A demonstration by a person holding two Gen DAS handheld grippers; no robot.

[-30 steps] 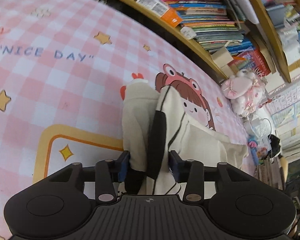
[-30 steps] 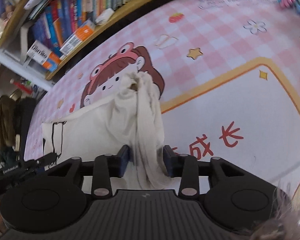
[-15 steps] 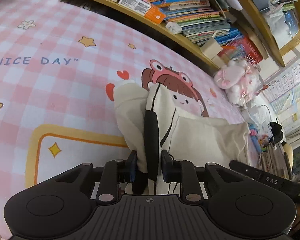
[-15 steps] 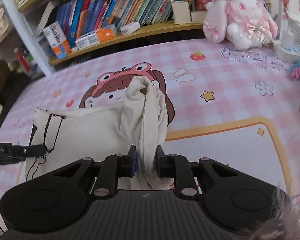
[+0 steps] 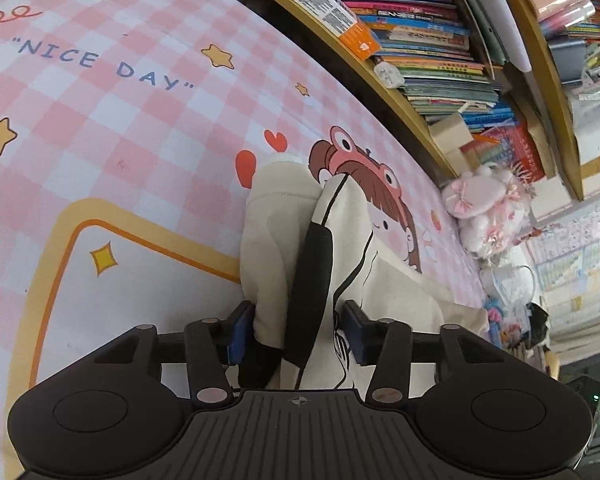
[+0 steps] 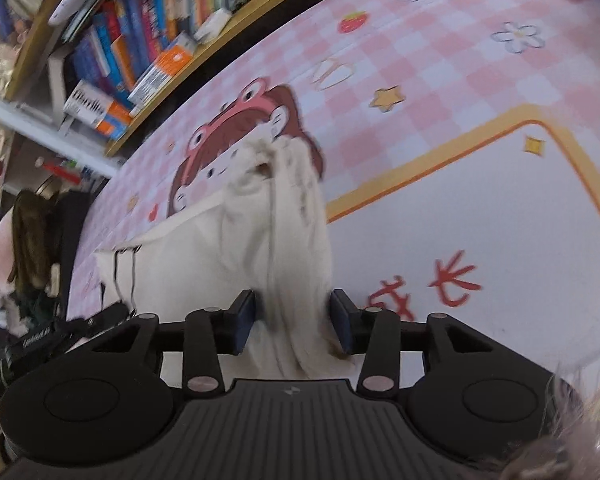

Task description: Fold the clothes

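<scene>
A cream garment (image 5: 276, 240) with black line print lies bunched on the pink checked mat (image 5: 120, 120). A fold of it with a black band runs up between the fingers of my left gripper (image 5: 296, 336). Those jaws are opening and the pads stand just off the cloth. In the right wrist view another gathered ridge of the same garment (image 6: 284, 240) lies between the fingers of my right gripper (image 6: 294, 320). Its jaws are opening too, with cloth between them but not pinched. The rest of the garment spreads flat to the left (image 6: 172, 256).
Bookshelves (image 5: 420, 40) packed with books border the mat's far edge (image 6: 140, 40). A pink plush toy (image 5: 484, 212) sits by the shelf's end. Dark clutter (image 6: 32, 240) lies off the mat's left side. White mat (image 6: 480, 220) with red characters stretches to the right.
Half a second ago both pairs of jaws were squeezed on the cloth; now both have spread apart again. Both views have swung back to about where they were a second ago.
</scene>
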